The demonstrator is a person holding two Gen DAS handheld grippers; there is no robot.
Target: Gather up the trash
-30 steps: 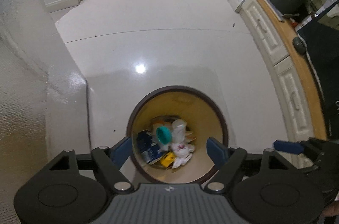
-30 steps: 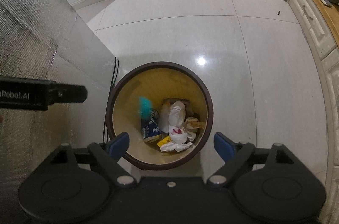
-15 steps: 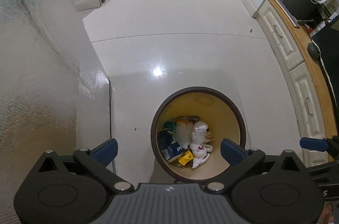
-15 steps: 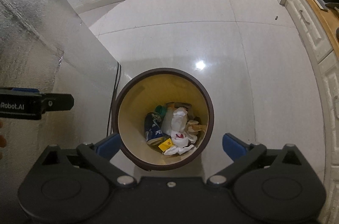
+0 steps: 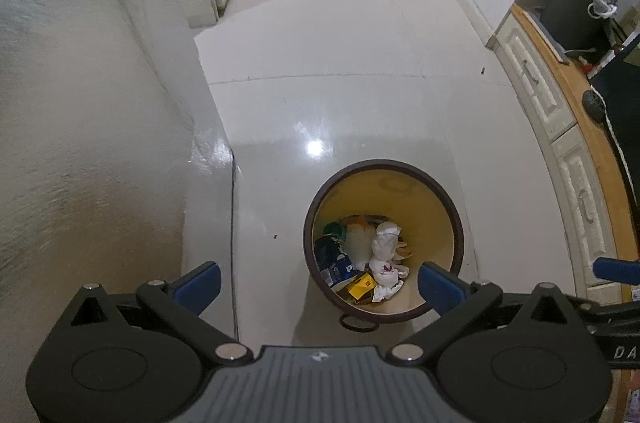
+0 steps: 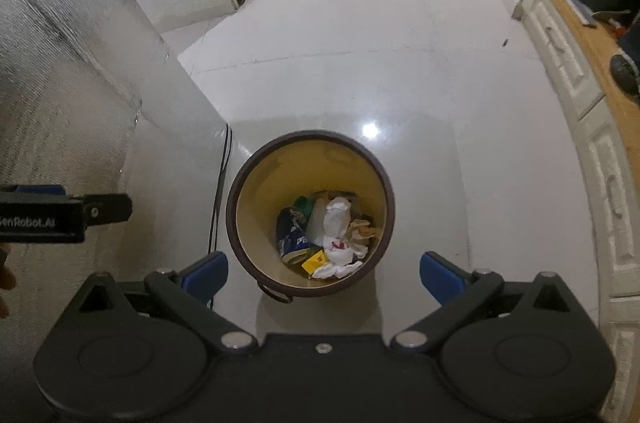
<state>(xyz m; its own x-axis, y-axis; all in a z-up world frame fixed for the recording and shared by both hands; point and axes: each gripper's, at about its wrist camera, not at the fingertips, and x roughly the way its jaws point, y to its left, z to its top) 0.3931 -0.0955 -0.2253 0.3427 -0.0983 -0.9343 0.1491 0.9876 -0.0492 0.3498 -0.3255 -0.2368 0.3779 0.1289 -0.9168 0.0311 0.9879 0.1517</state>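
On the white tiled floor [image 6: 420, 63], the brown-rimmed bin [image 6: 240, 191] now sits lower and smaller in both views than a second ago. Both grippers, left [image 5: 318, 281] and right [image 6: 322, 269], have spread fully, holding nothing. The teal piece has landed among the trash [image 6: 332, 231] inside, so this drop looks finished.

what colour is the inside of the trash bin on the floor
Mustard yellow inside the trash bin, with a dark brown rim. The right wrist view shows it best.
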